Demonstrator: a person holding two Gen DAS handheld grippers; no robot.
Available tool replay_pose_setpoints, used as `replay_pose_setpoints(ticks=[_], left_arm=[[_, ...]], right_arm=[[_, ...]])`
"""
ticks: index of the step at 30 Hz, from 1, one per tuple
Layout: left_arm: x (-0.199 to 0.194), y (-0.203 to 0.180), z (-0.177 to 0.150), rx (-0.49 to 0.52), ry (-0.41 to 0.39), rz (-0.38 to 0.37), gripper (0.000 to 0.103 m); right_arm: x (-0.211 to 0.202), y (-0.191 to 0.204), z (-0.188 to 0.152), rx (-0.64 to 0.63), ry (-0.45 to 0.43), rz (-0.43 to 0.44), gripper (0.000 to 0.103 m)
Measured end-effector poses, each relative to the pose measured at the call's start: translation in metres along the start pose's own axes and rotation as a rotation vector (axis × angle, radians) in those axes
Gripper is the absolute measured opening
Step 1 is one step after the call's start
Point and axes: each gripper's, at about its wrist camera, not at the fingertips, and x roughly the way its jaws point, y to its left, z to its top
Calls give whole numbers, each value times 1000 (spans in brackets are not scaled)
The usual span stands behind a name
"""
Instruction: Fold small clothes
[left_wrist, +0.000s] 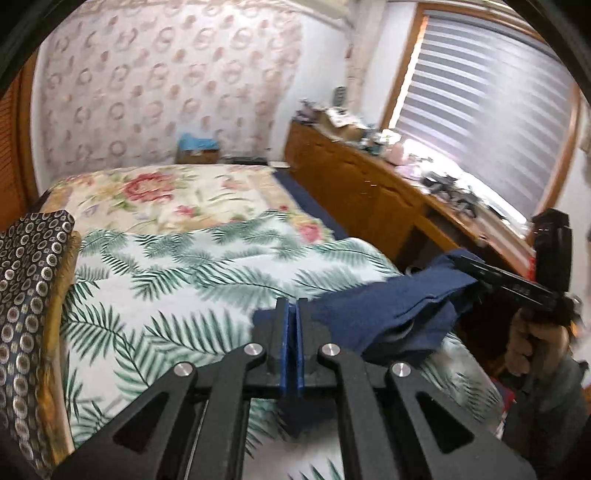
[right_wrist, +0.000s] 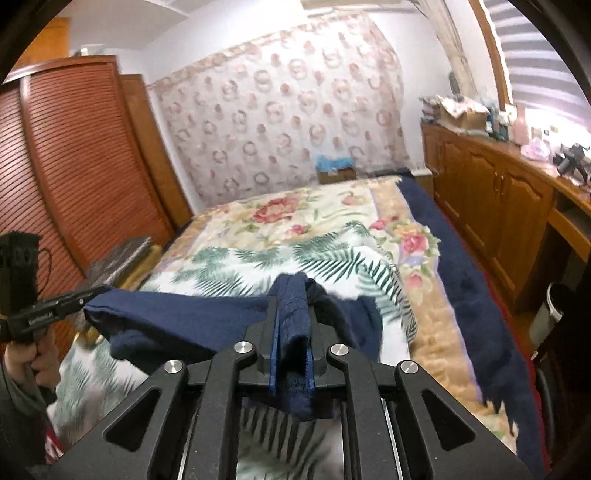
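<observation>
a: navy garment hanging in the air between both tools, above the palm-print sheet. long axis running tool to tool, sagging in the middle.

b: left gripper state?

a: blue pads pressed flat together in the left wrist view, thin edge of cloth pinched between them, rest trailing off to the right of the jaws. seen from the right wrist too, tip biting the far corner at.

b: right gripper?

a: clamped on a thicker bunched fold, pads slightly apart with navy cloth wadded between, tail dangling below the jaws. in the left wrist view, tip buried in the cloth's right end at.

b: which hand nearer?

a: neither really, one end each. free bulk hanging just below and between the two jaw lines.

b: next?

a: likely spreading flat on the sheet, ahead of and beneath both jaws. risk: bunched end on the right side not opening out cleanly. patterned pile off to the left of the left jaws, not involved.
</observation>
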Motion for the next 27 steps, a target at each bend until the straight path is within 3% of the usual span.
replay_pose_setpoints(ticks=[2,5,8,11,20,27], left_arm=[[5,9,-3,-21,13,6,1],[3,17,-6,-32,17,-10,8],[-6,16,-11,-7,12,-11,17],[-11,11,-16,37,28,-1,21],[24,6,-37,75,169,-47,23],[64,8,-27,77,236,-72,24]], right_arm=[[21,-4,10,13,42,-32,21],[22,-7,16,-8,12,-88,27],[8,-10,13,-27,-20,-104,51],[-2,-11,4,-67,-24,-111,51],[29,-14,-34,-206,124,-122,51],[80,-19,-22,-235,175,-71,51]])
